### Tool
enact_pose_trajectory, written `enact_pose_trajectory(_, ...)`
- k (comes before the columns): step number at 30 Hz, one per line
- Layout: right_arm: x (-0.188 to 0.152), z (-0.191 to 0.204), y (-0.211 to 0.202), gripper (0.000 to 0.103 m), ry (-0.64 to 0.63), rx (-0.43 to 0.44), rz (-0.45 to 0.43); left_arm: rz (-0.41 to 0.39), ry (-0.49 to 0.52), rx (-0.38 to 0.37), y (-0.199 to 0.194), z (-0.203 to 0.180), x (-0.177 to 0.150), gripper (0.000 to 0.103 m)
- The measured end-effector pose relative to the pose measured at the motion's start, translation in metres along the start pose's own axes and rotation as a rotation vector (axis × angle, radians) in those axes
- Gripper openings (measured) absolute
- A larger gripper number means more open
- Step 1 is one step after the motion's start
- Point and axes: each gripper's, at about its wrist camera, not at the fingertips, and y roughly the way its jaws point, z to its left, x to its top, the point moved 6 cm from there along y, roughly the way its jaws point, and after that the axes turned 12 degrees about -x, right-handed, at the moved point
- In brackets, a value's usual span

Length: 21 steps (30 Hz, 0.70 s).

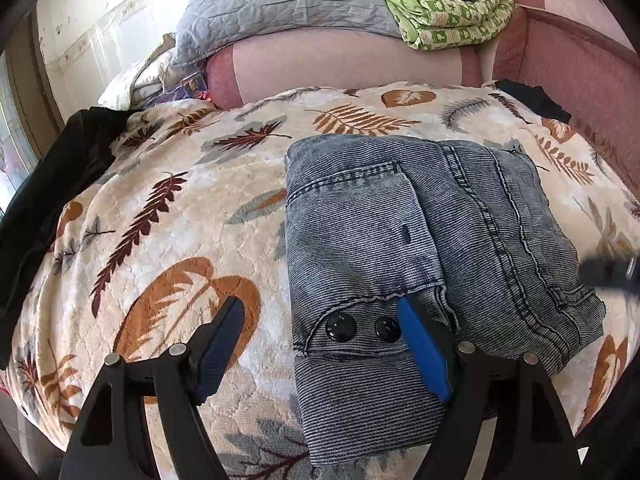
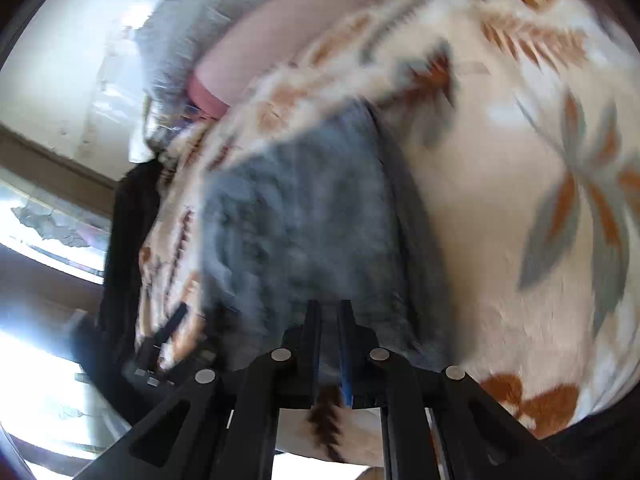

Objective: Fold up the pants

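Left wrist view, from the left: a black garment (image 1: 48,184) hangs over the far-left edge of the leaf-print blanket (image 1: 168,216), which covers the bed. Near the bottom, the left gripper (image 1: 320,320) stands with its fingers wide apart — the left finger (image 1: 224,340) over bare blanket, the right finger (image 1: 420,344) over the near part of the jeans (image 1: 420,240), just right of two black buttons (image 1: 362,328). Nothing is between the fingers. The jeans lie folded into a compact bundle right of centre, pocket and seams up. Far behind them sit a grey quilt (image 1: 280,8), a pink bolster (image 1: 340,68) and, further right, a green patterned blanket (image 1: 448,12); a dark blurred shape shows at the right edge. Right wrist view is heavily smeared and tilted: the black garment (image 2: 128,240) at left, the jeans (image 2: 304,220) in the middle, blanket (image 2: 500,200) filling the right. The right gripper (image 2: 329,316) has its fingers drawn narrow, almost together, their tips at the near edge of the jeans — whether they pinch the cloth I cannot tell.
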Motion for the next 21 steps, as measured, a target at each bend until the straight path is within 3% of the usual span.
enact_pose_trajectory(1, 0.011, 0.009, -0.004, 0.016, -0.019, 0.01, -0.017, -0.001, 0.0, 0.0, 0.0, 0.0, 0.0, 0.08)
enact_pose_trajectory(3, 0.029, 0.02, -0.007, 0.039, -0.029, 0.009, -0.03, -0.002, 0.001, 0.0, 0.0, 0.0, 0.0, 0.08)
enact_pose_trajectory(5, 0.048, 0.033, -0.005, 0.046, -0.047, 0.031, -0.049, -0.004, 0.0, -0.003, 0.0, 0.001, 0.0, 0.08)
enact_pose_trajectory(7, 0.063, 0.039, 0.007, 0.047, -0.048, 0.038, -0.052, -0.007, -0.005, -0.006, 0.0, 0.001, 0.0, 0.08)
enact_pose_trajectory(9, 0.072, 0.025, 0.034, 0.047, -0.063, -0.058, -0.028, -0.008, -0.004, -0.008, 0.0, 0.001, 0.0, 0.08)
enact_pose_trajectory(10, 0.068, 0.008, 0.061, 0.047, -0.039, -0.132, 0.047, -0.01, -0.004, -0.01, 0.0, 0.001, 0.0, 0.08)
enact_pose_trajectory(11, 0.06, -0.004, 0.081, 0.048, -0.012, -0.14, 0.119, -0.012, -0.004, -0.017, 0.0, 0.001, 0.0, 0.08)
enact_pose_trajectory(13, 0.057, -0.007, 0.079, 0.046, -0.034, -0.099, 0.078, -0.019, -0.006, -0.025, 0.001, 0.001, -0.001, 0.08)
enact_pose_trajectory(15, 0.056, 0.001, 0.064, 0.047, -0.077, -0.153, 0.081, -0.02, -0.015, -0.035, 0.001, 0.002, -0.001, 0.08)
enact_pose_trajectory(17, 0.056, 0.01, 0.052, 0.047, -0.11, -0.152, 0.061, -0.018, -0.021, -0.038, 0.001, 0.002, 0.0, 0.08)
enact_pose_trajectory(21, 0.074, 0.03, 0.027, 0.047, -0.171, -0.121, -0.052, -0.024, -0.011, -0.034, 0.001, 0.001, -0.001, 0.08)
